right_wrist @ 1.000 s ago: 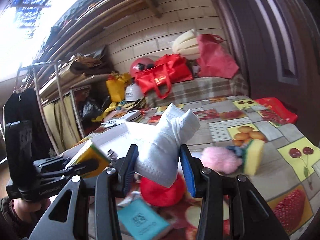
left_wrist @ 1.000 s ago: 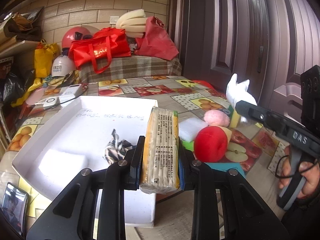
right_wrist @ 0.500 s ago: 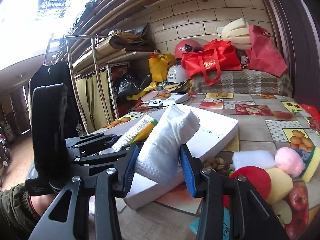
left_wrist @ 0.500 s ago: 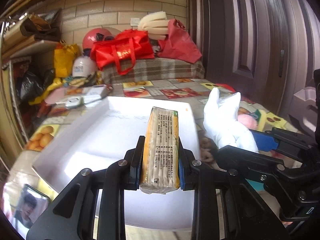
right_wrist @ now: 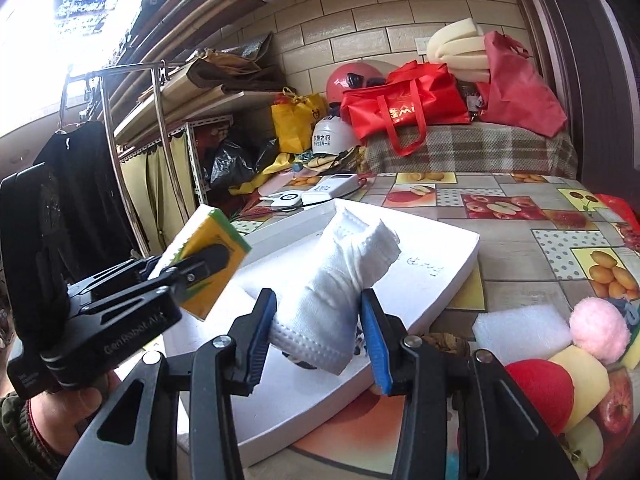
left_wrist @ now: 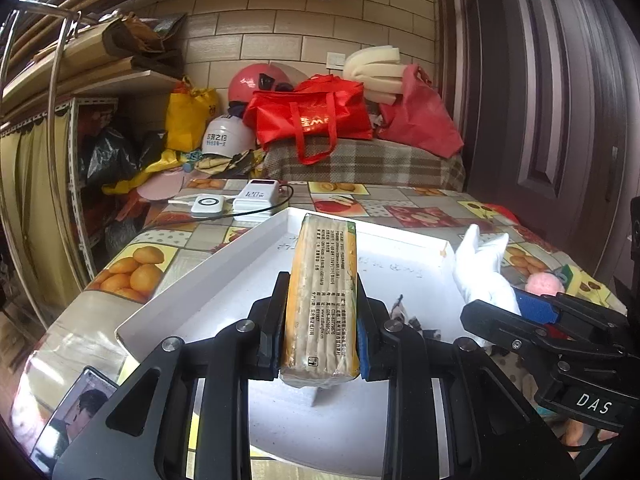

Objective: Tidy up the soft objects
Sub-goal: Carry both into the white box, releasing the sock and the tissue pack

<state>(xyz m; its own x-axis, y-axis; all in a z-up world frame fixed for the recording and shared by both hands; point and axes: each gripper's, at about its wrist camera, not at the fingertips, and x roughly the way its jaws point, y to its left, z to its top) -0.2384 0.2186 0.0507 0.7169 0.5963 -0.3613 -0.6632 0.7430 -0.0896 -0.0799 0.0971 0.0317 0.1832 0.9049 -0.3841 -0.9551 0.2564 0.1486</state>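
My left gripper (left_wrist: 320, 320) is shut on a yellow and green wrapped pack (left_wrist: 322, 280), held upright on its edge above the white tray (left_wrist: 200, 292). My right gripper (right_wrist: 318, 332) is shut on a folded white cloth (right_wrist: 340, 280), also over the tray (right_wrist: 440, 264). In the right wrist view the left gripper (right_wrist: 192, 268) with its pack (right_wrist: 208, 248) is to the left, close by. A small striped item (left_wrist: 400, 308) lies in the tray. Beside the tray sit a red ball (right_wrist: 540, 388), a pink pompom (right_wrist: 598, 328) and a white foam block (right_wrist: 520, 332).
A phone (left_wrist: 72, 412) lies at the table's near left corner. A power bank (left_wrist: 260, 198) and a white charger (left_wrist: 208, 206) with cables sit behind the tray. Red bags (left_wrist: 316, 116) and helmets crowd the bench at the back. A dark door stands at the right.
Both grippers have swung left, from beside the loose soft items to above the white tray. Each keeps its load, and the right gripper has drawn close to the left one.
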